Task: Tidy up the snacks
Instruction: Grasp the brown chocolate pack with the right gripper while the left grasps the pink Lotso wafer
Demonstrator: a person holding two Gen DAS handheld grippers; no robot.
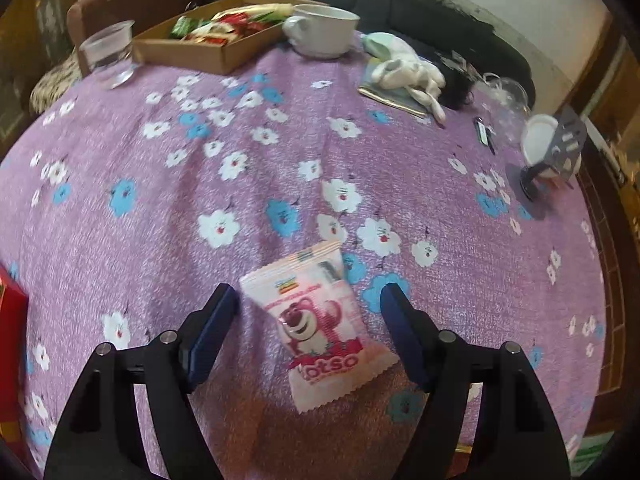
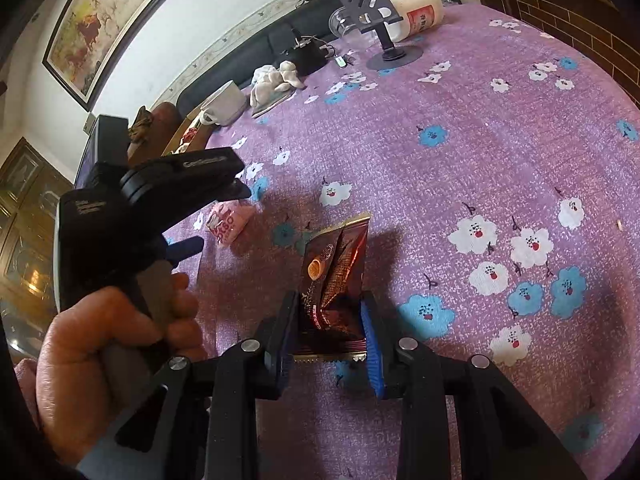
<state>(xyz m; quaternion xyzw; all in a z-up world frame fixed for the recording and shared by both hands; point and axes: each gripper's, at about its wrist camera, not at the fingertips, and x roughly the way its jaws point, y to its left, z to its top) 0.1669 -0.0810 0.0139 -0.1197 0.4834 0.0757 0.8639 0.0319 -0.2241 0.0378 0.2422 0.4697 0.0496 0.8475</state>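
A pink Lotso snack packet (image 1: 318,326) lies flat on the purple flowered tablecloth. My left gripper (image 1: 310,304) is open, its blue fingers on either side of the packet and apart from it. The packet also shows in the right wrist view (image 2: 228,224), beside the left gripper (image 2: 192,220) held in a hand. My right gripper (image 2: 330,312) is shut on a dark brown snack packet (image 2: 336,276), which stands crumpled between its fingers just above the cloth. A cardboard tray (image 1: 208,50) with several snacks sits at the table's far left.
A clear plastic cup (image 1: 108,54), a white mug (image 1: 322,28), a white soft toy (image 1: 412,76) on a notebook, a phone stand (image 1: 556,156) and a white bottle (image 2: 416,10) ring the far side. A red box (image 1: 10,344) sits at the left edge.
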